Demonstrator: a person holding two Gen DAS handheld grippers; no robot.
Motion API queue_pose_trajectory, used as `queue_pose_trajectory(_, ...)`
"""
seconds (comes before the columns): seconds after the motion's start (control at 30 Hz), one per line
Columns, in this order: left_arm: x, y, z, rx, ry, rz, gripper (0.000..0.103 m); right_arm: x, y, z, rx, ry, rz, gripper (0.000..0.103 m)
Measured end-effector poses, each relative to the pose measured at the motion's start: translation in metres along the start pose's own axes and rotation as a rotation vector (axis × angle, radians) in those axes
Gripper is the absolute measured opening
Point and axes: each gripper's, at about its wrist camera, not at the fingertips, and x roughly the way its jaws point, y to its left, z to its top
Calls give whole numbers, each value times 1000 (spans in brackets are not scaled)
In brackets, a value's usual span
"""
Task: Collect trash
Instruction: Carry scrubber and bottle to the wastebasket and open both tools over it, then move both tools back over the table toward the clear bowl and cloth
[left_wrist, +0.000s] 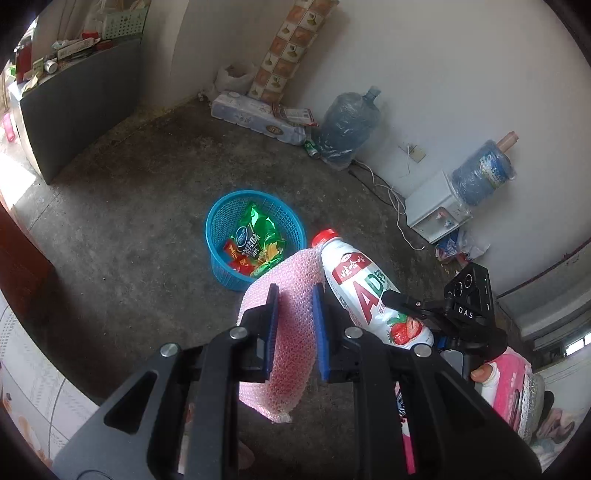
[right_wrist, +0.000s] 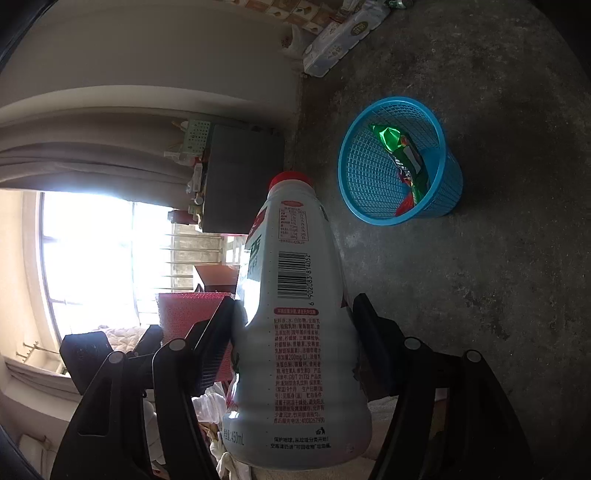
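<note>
Ahead of and below both hand-held grippers, the basket (left_wrist: 255, 240) is small: the left (left_wrist: 294, 291) pinches bubble wrap (left_wrist: 291, 332), the right (right_wrist: 293, 306) clamps a bottle (right_wrist: 295, 332), and either may miss if released early.

Two large blue plastic water jugs (left_wrist: 349, 123) stand by the white wall, one (left_wrist: 480, 175) on a white dispenser (left_wrist: 436, 210); a wrapped tissue-roll pack (left_wrist: 255, 116) lies on the grey concrete floor (left_wrist: 129, 221).
</note>
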Motion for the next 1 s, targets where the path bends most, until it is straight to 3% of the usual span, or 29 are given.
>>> queue_pose_trajectory(0.13, 61, 8, 30, -48, 90, 9, 16, 26, -19, 26, 56, 22, -20, 64)
queue_pose_trajectory(0.23, 97, 10, 63, -71, 104, 32, 18, 62, -12, 62, 69, 51, -35, 65)
queue_pose_trajectory(0.3, 119, 12, 88, -98, 96, 40, 29, 90, -8, 89, 54, 73, -30, 71)
queue_pose_trajectory(0.33, 127, 14, 97, -112, 84, 49, 45, 102, -10, 102, 61, 69, -43, 71)
queue_pose_trajectory(0.37, 133, 16, 105, -128, 62, 76, 50, 110, -12, 111, 68, 50, -72, 71)
queue_pose_trajectory(0.47, 137, 23, 110, -164, 35, 90, 50, 123, -24, 119, 84, 18, -130, 71)
queue_pose_trajectory(0.53, 128, 29, 98, -165, 34, 68, 50, 126, -34, 107, 87, 30, -106, 71)
queue_pose_trajectory(0.63, 109, 34, 75, -111, 33, 135, 50, 126, -49, 86, 66, 55, -164, 71)
queue_pose_trajectory(0.7, 93, 37, 60, -94, 21, 134, 50, 121, -55, 71, 49, 65, -177, 71)
queue_pose_trajectory(1.0, -12, 50, 5, -150, -86, 105, 50, 65, -47, 23, -10, 20, -195, 71)
